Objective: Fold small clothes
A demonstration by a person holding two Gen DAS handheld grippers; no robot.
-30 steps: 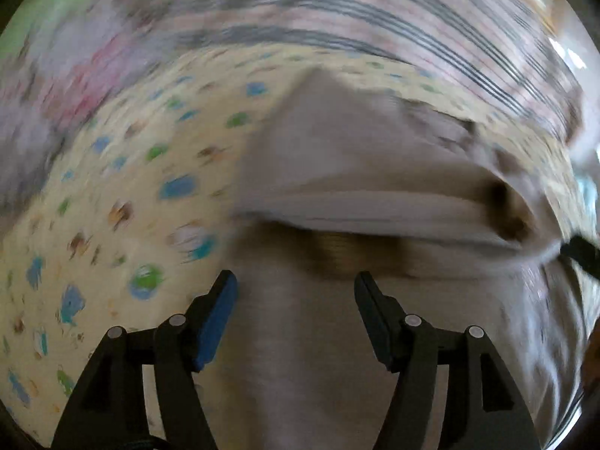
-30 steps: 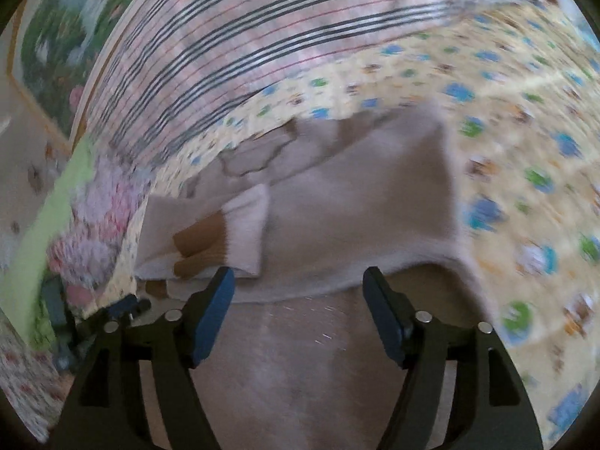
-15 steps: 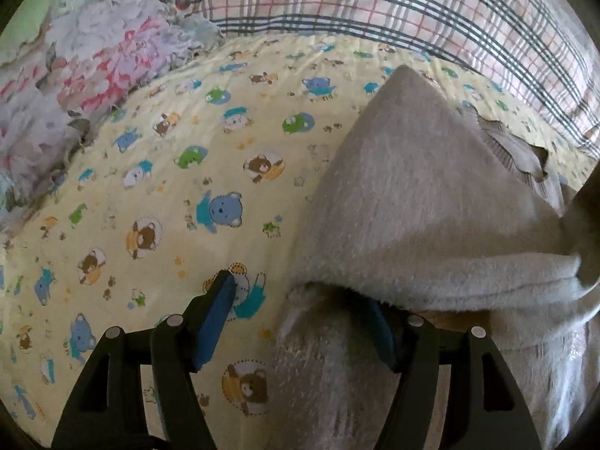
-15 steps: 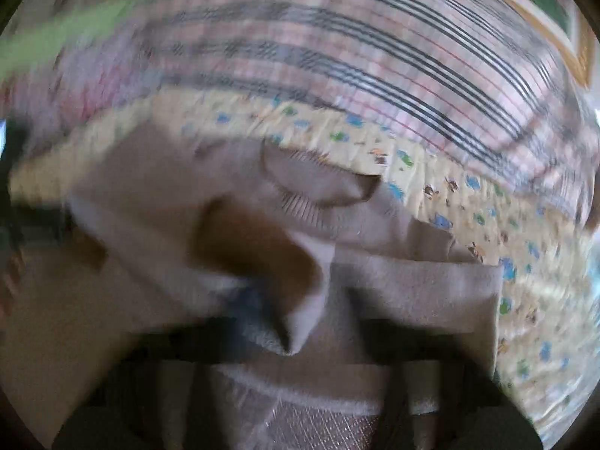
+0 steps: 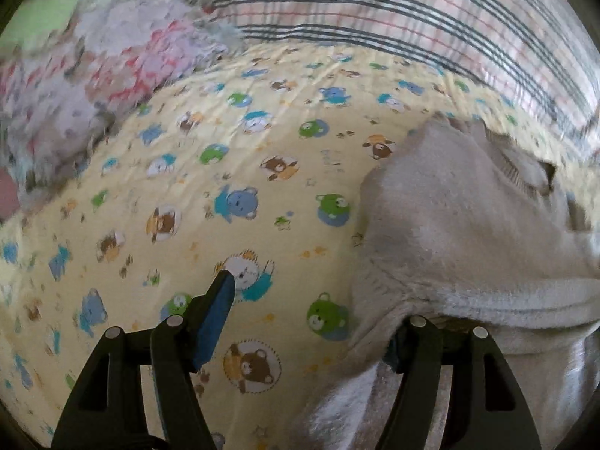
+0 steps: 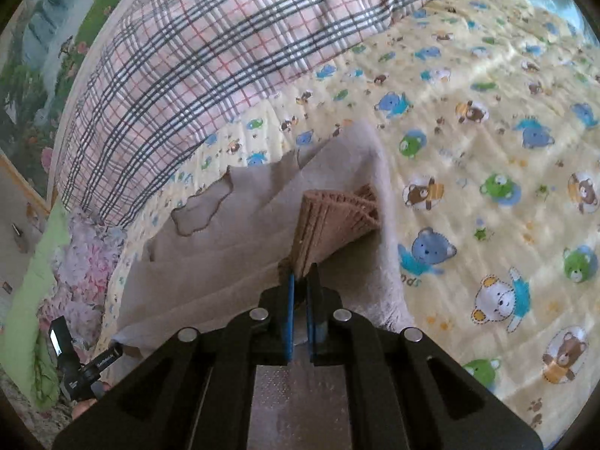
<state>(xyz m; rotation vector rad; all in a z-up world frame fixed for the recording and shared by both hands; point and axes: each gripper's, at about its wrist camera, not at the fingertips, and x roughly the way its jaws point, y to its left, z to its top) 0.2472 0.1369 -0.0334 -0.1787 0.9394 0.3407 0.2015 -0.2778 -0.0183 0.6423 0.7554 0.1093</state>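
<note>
The little beige sweater lies on the bed, on the yellow sheet printed with cartoon bears, partly folded over itself. Its neckline points toward the plaid pillow that runs along the far edge of the sheet.

The right gripper has its two blue pads squeezed almost together on the sweater's brown ribbed cuff, which stands up in a pleated fan just beyond the fingertips. The pale fleecy inside of the sweater curls up beside that cuff, on the sheet side.

The left gripper is spread wide. Its left finger hovers over bare sheet beside a white bear print, while the right finger is tucked under the sweater's rolled hem, so its pad is mostly hidden. Nothing is pinched between the two.

Beyond the sweater from the right gripper, a floral blanket with a green edge is bunched against the pillow's end.
</note>
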